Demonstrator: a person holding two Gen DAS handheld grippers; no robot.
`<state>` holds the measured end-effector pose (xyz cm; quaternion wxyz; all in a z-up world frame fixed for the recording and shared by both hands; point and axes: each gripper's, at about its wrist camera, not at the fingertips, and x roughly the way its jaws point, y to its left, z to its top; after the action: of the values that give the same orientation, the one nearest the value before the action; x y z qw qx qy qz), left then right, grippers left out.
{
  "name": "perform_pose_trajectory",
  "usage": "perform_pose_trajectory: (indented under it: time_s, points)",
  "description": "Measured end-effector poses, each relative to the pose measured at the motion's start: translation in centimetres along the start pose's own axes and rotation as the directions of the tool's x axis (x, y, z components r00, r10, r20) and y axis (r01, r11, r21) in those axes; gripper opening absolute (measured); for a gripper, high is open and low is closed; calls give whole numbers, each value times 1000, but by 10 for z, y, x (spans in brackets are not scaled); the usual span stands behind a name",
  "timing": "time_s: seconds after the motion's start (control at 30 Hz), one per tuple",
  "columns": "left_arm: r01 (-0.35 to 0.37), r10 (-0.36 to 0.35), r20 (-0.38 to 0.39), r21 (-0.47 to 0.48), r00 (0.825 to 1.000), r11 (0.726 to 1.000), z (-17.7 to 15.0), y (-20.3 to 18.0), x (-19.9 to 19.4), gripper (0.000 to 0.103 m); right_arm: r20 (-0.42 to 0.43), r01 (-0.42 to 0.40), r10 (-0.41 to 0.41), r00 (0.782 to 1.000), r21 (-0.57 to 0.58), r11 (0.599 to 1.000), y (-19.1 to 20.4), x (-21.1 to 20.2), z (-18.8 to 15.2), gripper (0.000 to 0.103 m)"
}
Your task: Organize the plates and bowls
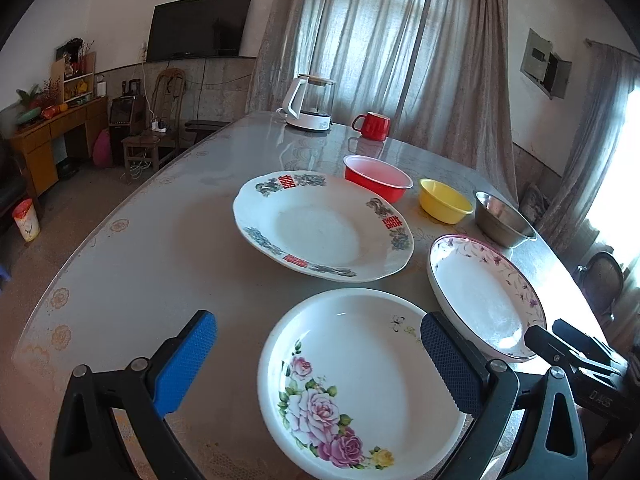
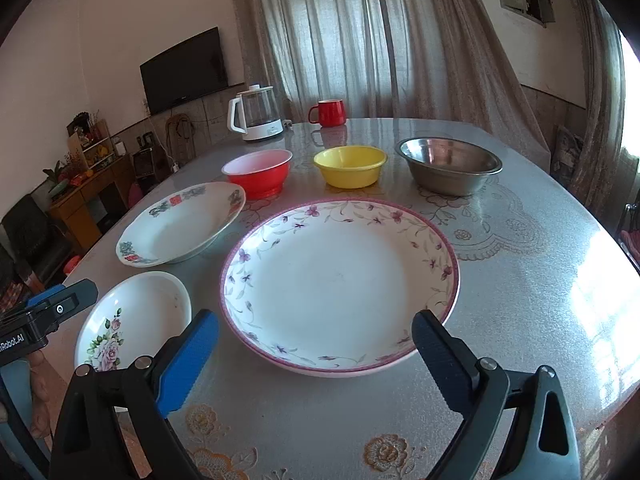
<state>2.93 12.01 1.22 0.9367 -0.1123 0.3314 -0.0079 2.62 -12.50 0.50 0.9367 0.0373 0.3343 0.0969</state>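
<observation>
Three plates lie on the table. A rose plate point(image 1: 360, 376) point(image 2: 134, 322) is nearest my left gripper point(image 1: 318, 354), which is open and empty, its fingers either side of the plate's near-left part. A pink-rimmed floral plate point(image 2: 340, 284) point(image 1: 486, 298) lies in front of my right gripper point(image 2: 316, 350), open and empty just above its near edge. A larger plate with red characters point(image 1: 322, 226) point(image 2: 182, 222) lies farther back. Behind stand a red bowl point(image 2: 258, 172) point(image 1: 378, 178), a yellow bowl point(image 2: 350, 166) point(image 1: 444, 200) and a steel bowl point(image 2: 450, 164) point(image 1: 504, 218).
A white kettle point(image 2: 256, 114) point(image 1: 310, 102) and a red mug point(image 2: 330, 112) point(image 1: 374, 126) stand at the far edge of the table point(image 2: 520, 280). The other gripper shows at each view's edge point(image 1: 576, 348) point(image 2: 44, 312). Curtains, chairs and a cabinet surround the table.
</observation>
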Motion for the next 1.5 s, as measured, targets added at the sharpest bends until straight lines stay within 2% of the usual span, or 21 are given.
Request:
perform_pose_trajectory:
  time_s: [0.1, 0.23, 0.4, 0.53, 0.63, 0.7, 0.77, 0.87, 0.97, 1.1, 1.23, 1.3, 1.43, 1.5]
  points:
    - [-23, 23, 2, -13, 1000, 1000, 3, 8, 2, 103, -16, -45, 45, 999, -14, 999, 6, 6, 5, 96]
    - [7, -7, -17, -13, 1000, 1000, 5, 3, 6, 103, -43, -44, 42, 998, -35, 998, 10, 16, 9, 94]
    - [126, -125, -19, 91, 992, 988, 12, -39, 4, 103, -67, 66, -68, 995, -27, 997, -6, 23, 14, 87]
    - [215, -201, -103, 144, 974, 966, 24, -75, 20, 103, -82, 159, -157, 984, 25, 987, -39, 24, 21, 80]
    - [284, -255, -178, 164, 950, 945, 32, -100, 38, 103, -111, 195, -187, 976, 67, 978, -67, 31, 25, 70]
    - [298, -254, -232, 178, 939, 938, 34, -114, 53, 102, -127, 229, -218, 968, 78, 970, -81, 37, 27, 60]
    - [306, -250, -271, 189, 930, 933, 34, -127, 69, 101, -140, 238, -224, 965, 97, 966, -94, 42, 29, 56]
    - [305, -226, -334, 206, 915, 930, 33, -140, 91, 87, -158, 226, -205, 966, 129, 966, -106, 50, 30, 48]
    - [281, -187, -368, 222, 911, 934, 29, -147, 108, 77, -179, 196, -169, 969, 145, 970, -111, 58, 27, 35]
    - [236, -128, -397, 238, 909, 942, 22, -148, 127, 69, -175, 155, -128, 976, 151, 976, -111, 64, 23, 29]
    - [209, -95, -389, 263, 916, 942, 19, -151, 133, 68, -153, 123, -101, 983, 140, 982, -110, 64, 21, 25]
    - [198, -82, -393, 264, 916, 944, 20, -150, 137, 62, -151, 113, -93, 984, 128, 985, -108, 65, 21, 25]
    - [204, -87, -408, 253, 909, 946, 23, -145, 139, 56, -158, 100, -82, 984, 110, 989, -107, 66, 21, 27]
    - [212, -96, -413, 246, 906, 946, 25, -143, 139, 48, -167, 90, -71, 983, 107, 990, -109, 67, 22, 27]
